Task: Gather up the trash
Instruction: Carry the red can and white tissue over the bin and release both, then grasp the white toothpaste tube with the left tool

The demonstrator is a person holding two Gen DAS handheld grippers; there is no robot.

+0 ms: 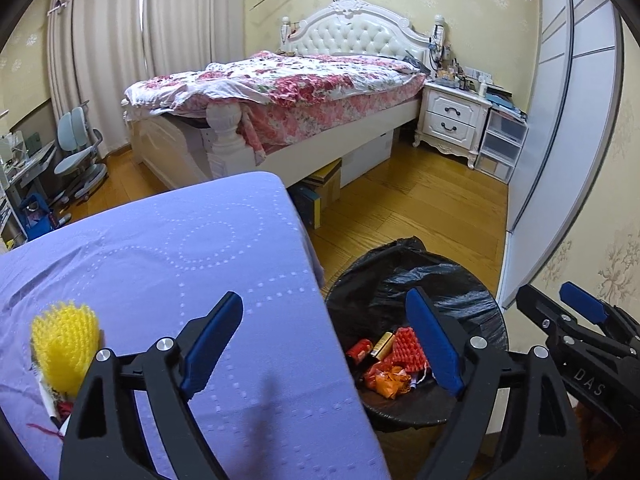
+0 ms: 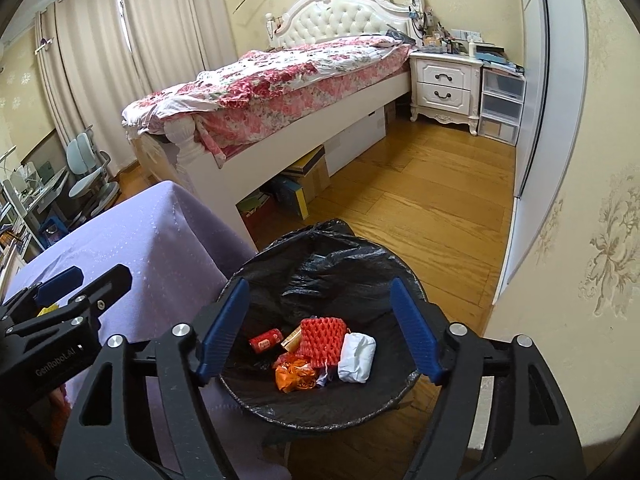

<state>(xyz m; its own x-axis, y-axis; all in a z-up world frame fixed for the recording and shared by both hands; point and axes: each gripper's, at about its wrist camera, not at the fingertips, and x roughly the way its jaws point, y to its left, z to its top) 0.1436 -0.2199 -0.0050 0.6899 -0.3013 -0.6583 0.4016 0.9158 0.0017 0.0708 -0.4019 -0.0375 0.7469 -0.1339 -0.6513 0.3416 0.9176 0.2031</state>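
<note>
Left wrist view. The left gripper (image 1: 324, 316), black-framed with blue pads, stands released with nothing between its jaws; one finger hangs over the bench (image 1: 160, 264), draped in a lilac cloth with dotted rings, the other over the round bin lined with a black plastic bag (image 1: 400, 276). The bin stands on the wooden plank floor (image 1: 420, 200), just beside the bench's edge. Inside it lie a red embossed foam pad (image 1: 406, 350), a small red can (image 1: 359, 350), a gold-coloured tube (image 1: 382, 345) and a crumpled orange wrapper (image 1: 386, 378). On the bench at the left edge lies a yellow bristly foam net (image 1: 66, 344) over some scraps. The right gripper (image 1: 560, 304) enters at the lower right. Behind: a white bed with a pink floral quilt (image 1: 288, 88) and a white two-drawer nightstand (image 1: 452, 118).

Right wrist view. The right gripper (image 2: 320, 312) hangs above the bin's mouth, jaws spread and empty. In the bin's bottom the same trash shows: foam pad (image 2: 322, 340), red can (image 2: 265, 340), orange wrapper (image 2: 294, 376), and a wad of white paper (image 2: 357, 358) touching the pad's right side. The left gripper (image 2: 80, 280) shows at the left over the bench (image 2: 160, 240). The bin's rim (image 2: 304, 236) nearly meets the cloth.
</note>
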